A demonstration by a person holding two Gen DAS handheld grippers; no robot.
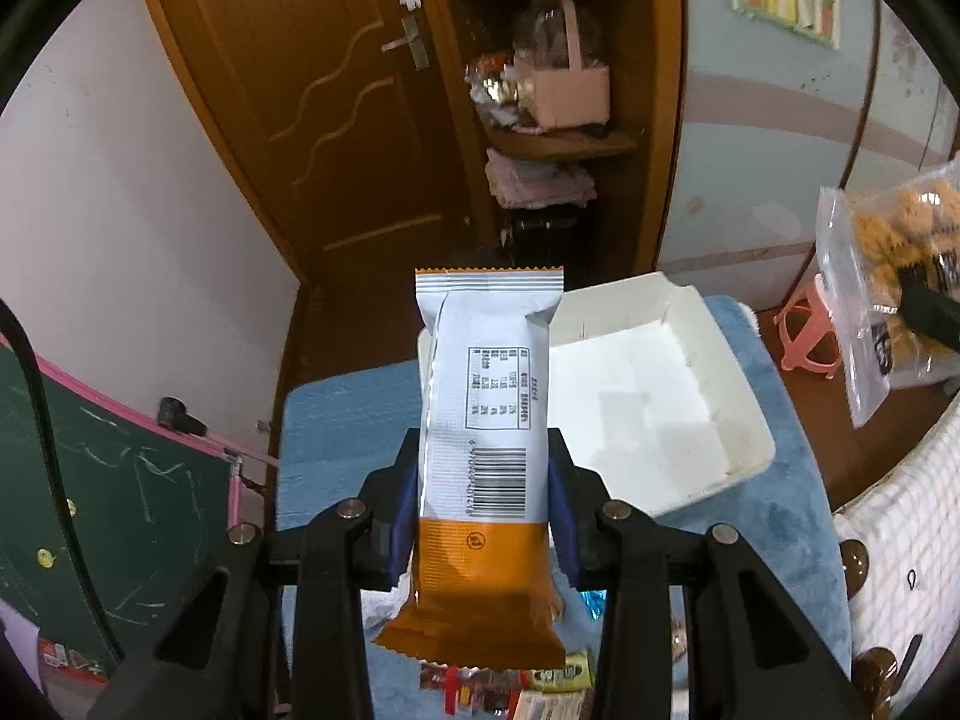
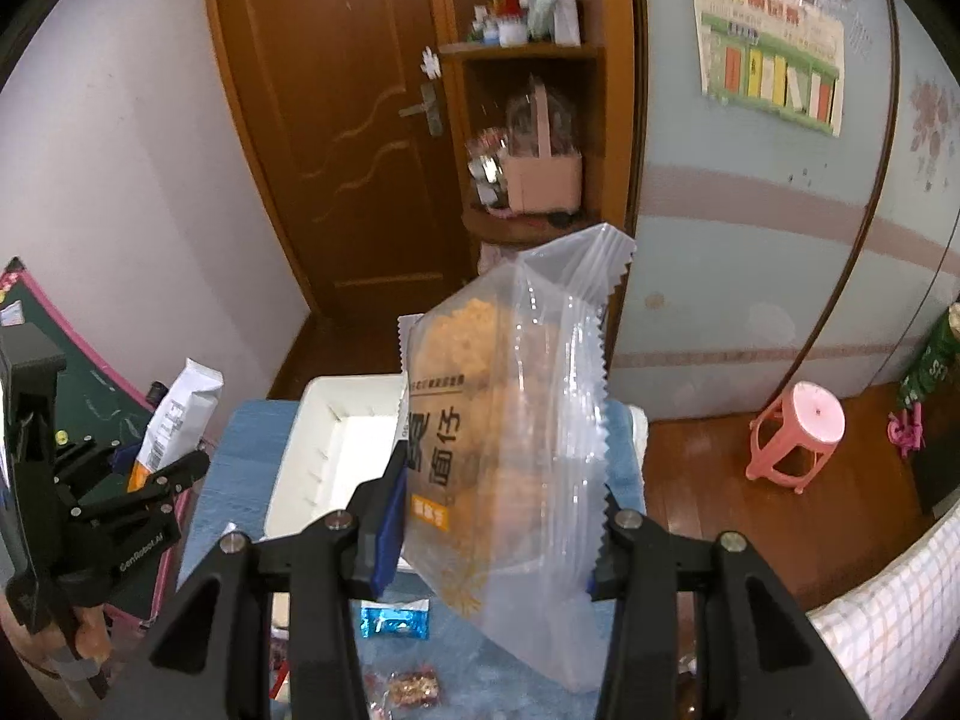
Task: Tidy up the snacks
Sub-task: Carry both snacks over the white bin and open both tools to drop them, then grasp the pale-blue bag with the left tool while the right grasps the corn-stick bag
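Observation:
My left gripper (image 1: pixel 483 480) is shut on a white and orange snack bar (image 1: pixel 483 420), held upright above the blue cloth. An empty white box (image 1: pixel 648 396) sits just beyond it, to the right. My right gripper (image 2: pixel 498 504) is shut on a clear bag of orange snacks (image 2: pixel 510 420), held above the same white box (image 2: pixel 336 444). That bag also shows at the right edge of the left wrist view (image 1: pixel 888 288). The left gripper with its bar shows at the left of the right wrist view (image 2: pixel 162 468).
Small wrapped snacks lie on the blue cloth (image 1: pixel 342 420) near me, among them a blue one (image 2: pixel 396 621) and a green one (image 1: pixel 564 672). A pink stool (image 2: pixel 798 438) stands on the wood floor to the right. A green chalkboard (image 1: pixel 120 510) leans on the left.

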